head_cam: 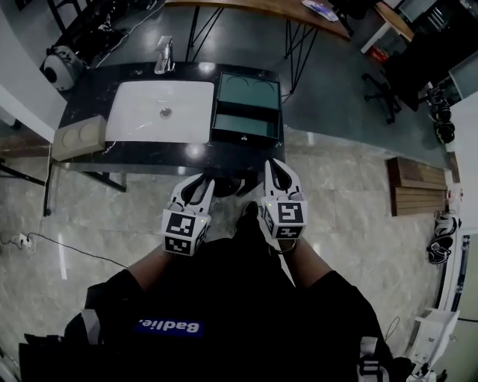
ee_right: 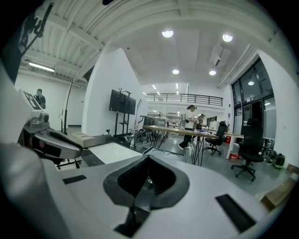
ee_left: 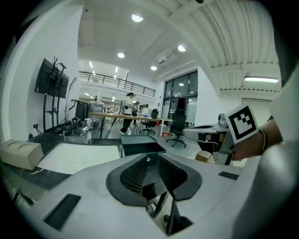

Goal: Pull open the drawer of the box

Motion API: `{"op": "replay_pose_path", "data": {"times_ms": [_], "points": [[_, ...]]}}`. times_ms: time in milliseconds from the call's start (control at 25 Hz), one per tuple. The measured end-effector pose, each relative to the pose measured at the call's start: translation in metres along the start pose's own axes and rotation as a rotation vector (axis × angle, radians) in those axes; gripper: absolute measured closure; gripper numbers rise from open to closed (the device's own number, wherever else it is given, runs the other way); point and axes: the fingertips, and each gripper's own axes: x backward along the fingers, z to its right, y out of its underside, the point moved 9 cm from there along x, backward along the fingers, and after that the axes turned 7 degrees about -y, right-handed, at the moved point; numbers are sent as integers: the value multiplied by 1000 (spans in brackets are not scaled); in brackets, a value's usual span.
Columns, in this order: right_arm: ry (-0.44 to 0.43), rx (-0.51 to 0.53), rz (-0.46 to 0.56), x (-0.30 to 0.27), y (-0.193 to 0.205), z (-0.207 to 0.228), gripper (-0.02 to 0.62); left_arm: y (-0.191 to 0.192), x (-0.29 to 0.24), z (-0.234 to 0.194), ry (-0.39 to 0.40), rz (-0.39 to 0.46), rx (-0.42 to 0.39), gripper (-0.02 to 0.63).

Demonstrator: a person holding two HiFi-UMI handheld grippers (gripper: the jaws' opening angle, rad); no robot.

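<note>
A teal-green box [head_cam: 247,86] stands on the dark counter [head_cam: 149,158], to the right of the white sink [head_cam: 160,110]. Its drawer [head_cam: 245,125] looks slid out toward me, with a small knob [head_cam: 245,138] on its front. From the left gripper view the box [ee_left: 139,148] sits just beyond the jaw tips. Both grippers hang below the counter's near edge, apart from the box. My left gripper [head_cam: 207,180] [ee_left: 148,158] is shut with nothing in it. My right gripper [head_cam: 272,164] [ee_right: 148,158] is also shut and holds nothing.
A faucet [head_cam: 164,56] rises behind the sink, and a beige block [head_cam: 78,138] lies at the counter's left end. A long wooden table [head_cam: 254,9] and an office chair [head_cam: 385,93] stand beyond. A wooden bench [head_cam: 414,186] is on the floor at right. A person [ee_left: 128,112] stands far off.
</note>
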Motion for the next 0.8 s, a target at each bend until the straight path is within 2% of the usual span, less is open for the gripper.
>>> {"op": "replay_pose_path", "data": {"times_ms": [200, 440, 560, 800], "points": [[-34, -16, 23, 25, -9, -23, 595, -16, 15, 8, 22, 51, -39, 535], [-120, -23, 63, 45, -18, -34, 595, -42, 31, 28, 35, 111, -90, 535], [-171, -51, 103, 62, -27, -26, 595, -56, 35, 44, 30, 130, -109, 535], [-221, -96, 150, 108, -39, 5, 595, -76, 41, 95, 20, 161, -109, 535]]}}
